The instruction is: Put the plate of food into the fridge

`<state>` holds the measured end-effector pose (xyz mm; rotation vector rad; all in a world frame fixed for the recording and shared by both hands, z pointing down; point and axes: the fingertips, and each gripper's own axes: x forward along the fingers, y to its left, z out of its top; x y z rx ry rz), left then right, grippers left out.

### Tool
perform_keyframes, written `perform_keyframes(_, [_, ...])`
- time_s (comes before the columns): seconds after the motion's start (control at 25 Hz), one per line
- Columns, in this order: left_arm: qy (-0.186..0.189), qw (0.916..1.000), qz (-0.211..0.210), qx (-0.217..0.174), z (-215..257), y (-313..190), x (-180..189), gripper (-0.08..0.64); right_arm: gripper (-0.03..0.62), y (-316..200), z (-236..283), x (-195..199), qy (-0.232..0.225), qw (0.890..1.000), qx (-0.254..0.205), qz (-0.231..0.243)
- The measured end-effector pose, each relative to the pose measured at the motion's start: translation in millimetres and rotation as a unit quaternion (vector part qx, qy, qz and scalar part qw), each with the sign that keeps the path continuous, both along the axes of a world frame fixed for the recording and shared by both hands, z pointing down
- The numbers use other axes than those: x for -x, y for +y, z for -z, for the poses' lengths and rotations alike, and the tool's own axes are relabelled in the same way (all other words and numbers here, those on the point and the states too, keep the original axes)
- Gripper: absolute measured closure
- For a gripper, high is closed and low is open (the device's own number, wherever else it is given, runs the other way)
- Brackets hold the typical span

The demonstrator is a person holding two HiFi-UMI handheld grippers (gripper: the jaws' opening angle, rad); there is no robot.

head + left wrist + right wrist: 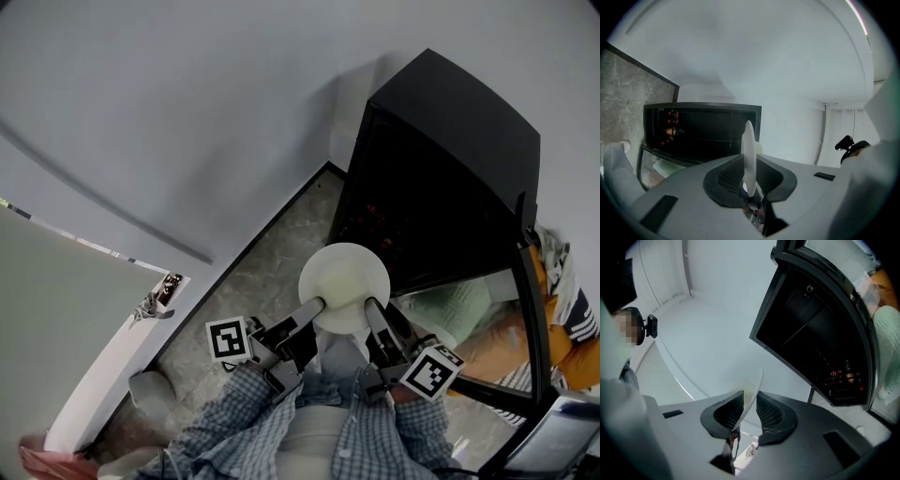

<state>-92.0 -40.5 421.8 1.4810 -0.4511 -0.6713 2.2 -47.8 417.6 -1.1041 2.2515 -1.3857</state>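
Note:
A round white plate (344,283) hangs in front of a small black fridge (441,178) whose door (530,309) stands open to the right. My left gripper (319,305) is shut on the plate's near-left rim and my right gripper (368,305) on its near-right rim. The left gripper view shows the plate (748,157) edge-on between the pads, with the fridge (701,131) beyond. In the right gripper view the plate's rim (752,392) is pinched in the jaws, and the dark fridge interior (820,343) lies ahead. Whatever lies on the plate cannot be made out.
Red and orange items sit on a shelf inside the fridge (380,220). The floor (253,281) is grey stone with a dark skirting along the white wall (187,122). A person in orange and green (487,328) is by the door at right.

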Motion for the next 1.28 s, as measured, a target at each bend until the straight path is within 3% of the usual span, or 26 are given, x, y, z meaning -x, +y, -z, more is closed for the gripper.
perform_keyframes(0.88, [-0.025, 0.9995, -0.005, -0.017, 17.4, -101.6, -59.1, 0.500, 0.502, -100.9, 10.8, -57.6, 0.002, 1.000, -0.010, 0.004])
perform_keyframes(1.08, [-0.033, 0.9991, -0.024, -0.014, 20.3, -114.8, -80.7, 0.500, 0.502, -110.0, 11.1, -79.1, -0.002, 1.000, -0.008, -0.018])
perform_keyframes(1.28, [-0.046, 0.9973, -0.051, -0.028, 24.5, -125.3, -96.9, 0.500, 0.502, -112.9, 12.6, -96.2, 0.027, 0.998, -0.004, -0.048])
